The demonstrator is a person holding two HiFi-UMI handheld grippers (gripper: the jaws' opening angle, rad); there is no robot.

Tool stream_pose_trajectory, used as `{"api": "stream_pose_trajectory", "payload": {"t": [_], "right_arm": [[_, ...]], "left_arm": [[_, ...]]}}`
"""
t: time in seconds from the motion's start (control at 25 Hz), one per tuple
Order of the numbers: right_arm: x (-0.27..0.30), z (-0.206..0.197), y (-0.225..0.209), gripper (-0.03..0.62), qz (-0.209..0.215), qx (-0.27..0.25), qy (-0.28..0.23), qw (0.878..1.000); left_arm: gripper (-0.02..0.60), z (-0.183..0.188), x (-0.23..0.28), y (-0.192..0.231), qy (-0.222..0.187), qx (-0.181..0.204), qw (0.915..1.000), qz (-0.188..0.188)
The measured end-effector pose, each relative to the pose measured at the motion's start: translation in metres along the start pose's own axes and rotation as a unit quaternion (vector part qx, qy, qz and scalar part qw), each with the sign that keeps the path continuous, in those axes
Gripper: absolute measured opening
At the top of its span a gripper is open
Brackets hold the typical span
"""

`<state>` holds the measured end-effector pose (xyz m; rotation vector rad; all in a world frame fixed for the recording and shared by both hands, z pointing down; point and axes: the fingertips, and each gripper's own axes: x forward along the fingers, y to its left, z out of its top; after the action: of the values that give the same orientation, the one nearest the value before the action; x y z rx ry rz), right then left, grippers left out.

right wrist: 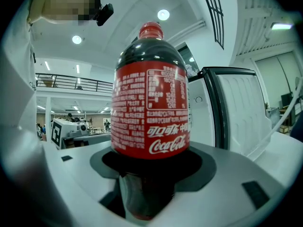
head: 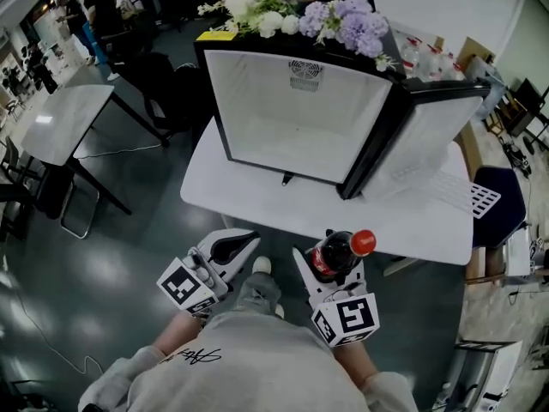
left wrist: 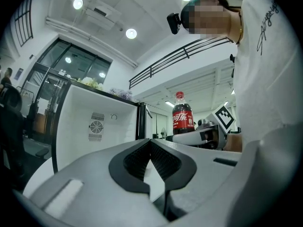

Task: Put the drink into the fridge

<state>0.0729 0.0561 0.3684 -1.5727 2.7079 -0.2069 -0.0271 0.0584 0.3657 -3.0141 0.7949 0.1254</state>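
Note:
A cola bottle (head: 339, 251) with a red cap and red label stands upright in my right gripper (head: 330, 269), which is shut on its lower body. In the right gripper view the bottle (right wrist: 150, 108) fills the middle, gripped by the gripper (right wrist: 151, 174). The small black fridge (head: 296, 114) stands on a white table (head: 257, 204) ahead, its white inside bare and its door (head: 429, 136) swung open to the right. My left gripper (head: 232, 245) is held beside the right one, below the table edge. Its pads meet at the tip (left wrist: 150, 143) with nothing between them.
White and purple flowers (head: 300, 15) lie on top of the fridge. A white wire rack (head: 485, 200) sits at the table's right end over a blue chair (head: 506, 187). Another white table (head: 64, 123) and chairs stand to the left. People stand far back left.

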Motion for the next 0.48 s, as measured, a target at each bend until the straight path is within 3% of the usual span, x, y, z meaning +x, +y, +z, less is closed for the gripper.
{"api": "stream_pose_trajectory", "payload": {"t": [0.48], "right_arm": [[0.03,0.001,-0.024,0.288,-0.013,-0.003,0.003,1.0]], "left_arm": [[0.003,-0.002,0.028,0.036,-0.008,-0.003,0.9999,-0.014]]}}
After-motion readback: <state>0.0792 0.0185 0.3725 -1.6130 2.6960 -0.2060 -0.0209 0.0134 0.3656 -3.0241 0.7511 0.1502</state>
